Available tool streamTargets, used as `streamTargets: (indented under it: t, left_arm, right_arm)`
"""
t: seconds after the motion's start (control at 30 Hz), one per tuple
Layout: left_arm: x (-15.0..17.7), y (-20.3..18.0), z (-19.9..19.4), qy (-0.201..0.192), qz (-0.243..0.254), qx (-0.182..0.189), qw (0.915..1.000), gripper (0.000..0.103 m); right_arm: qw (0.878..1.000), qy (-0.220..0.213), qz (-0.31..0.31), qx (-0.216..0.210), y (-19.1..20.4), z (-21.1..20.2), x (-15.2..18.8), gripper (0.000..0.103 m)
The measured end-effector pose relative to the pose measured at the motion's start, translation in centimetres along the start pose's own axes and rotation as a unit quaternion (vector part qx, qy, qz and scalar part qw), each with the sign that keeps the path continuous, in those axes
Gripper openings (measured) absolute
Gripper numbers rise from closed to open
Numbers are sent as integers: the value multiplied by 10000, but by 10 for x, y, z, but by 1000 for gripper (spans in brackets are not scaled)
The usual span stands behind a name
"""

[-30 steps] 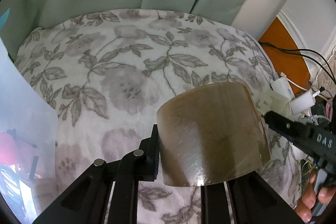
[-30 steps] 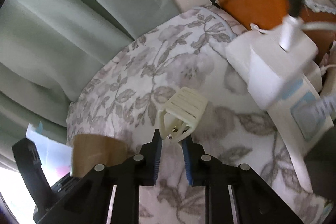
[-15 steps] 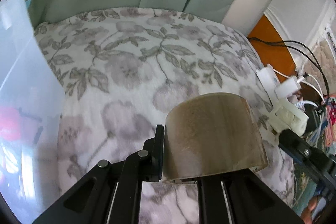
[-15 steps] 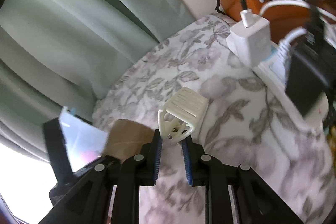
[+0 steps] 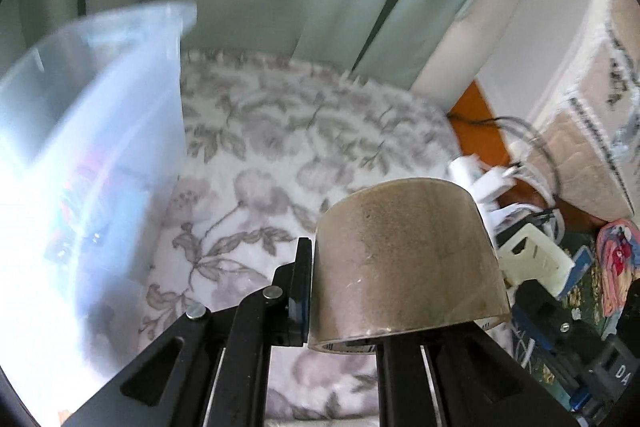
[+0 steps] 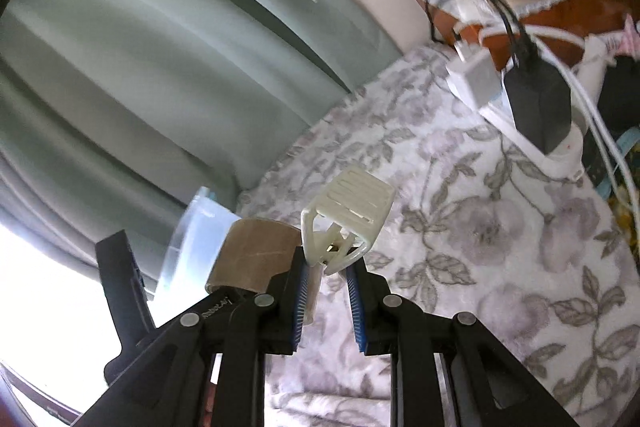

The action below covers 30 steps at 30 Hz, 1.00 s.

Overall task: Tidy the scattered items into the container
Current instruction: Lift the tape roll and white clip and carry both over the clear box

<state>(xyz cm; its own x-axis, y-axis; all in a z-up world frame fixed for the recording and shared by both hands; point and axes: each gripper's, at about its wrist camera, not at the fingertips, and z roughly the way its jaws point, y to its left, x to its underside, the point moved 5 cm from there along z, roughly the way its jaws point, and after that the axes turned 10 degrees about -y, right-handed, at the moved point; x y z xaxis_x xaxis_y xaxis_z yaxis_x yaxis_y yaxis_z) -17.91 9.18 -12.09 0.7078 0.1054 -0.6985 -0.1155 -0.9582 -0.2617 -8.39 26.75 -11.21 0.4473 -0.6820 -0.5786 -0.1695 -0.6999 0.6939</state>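
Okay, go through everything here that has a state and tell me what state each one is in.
Tape roll: held off the bedspread.
Hair clip: held off the bedspread.
Left gripper: shut on the tape roll.
Right gripper: shut on the hair clip.
Clear bin: open-topped, some things inside.
Black charger: plugged into the power strip.

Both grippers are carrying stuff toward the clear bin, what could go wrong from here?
1. The right gripper pinches the white hair clip only at its lower end, so the clip might twist out before reaching the clear bin.
2. The left gripper and its tape roll travel close beside the right one; they could bump at the bin's rim.
3. The bin already holds items, so the bulky roll may land badly.
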Motion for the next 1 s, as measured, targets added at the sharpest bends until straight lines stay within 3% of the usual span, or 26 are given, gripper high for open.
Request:
streamTargets:
  t: [0.27, 0.53, 1.0]
  left_arm:
    - [-22, -7, -66, -722, -269, 40, 9970, 10]
    - [-35, 5, -108, -1161, -217, 3, 9930, 11]
    - [-46, 71, -136, -1230, -942, 62, 9879, 11]
  right_arm:
    - [9990, -374, -162, -168, 40, -40, -14, 21]
    - [9975, -452, -487, -244, 79, -63, -13, 21]
    - [9943, -202, -854, -601, 139, -64, 6, 21]
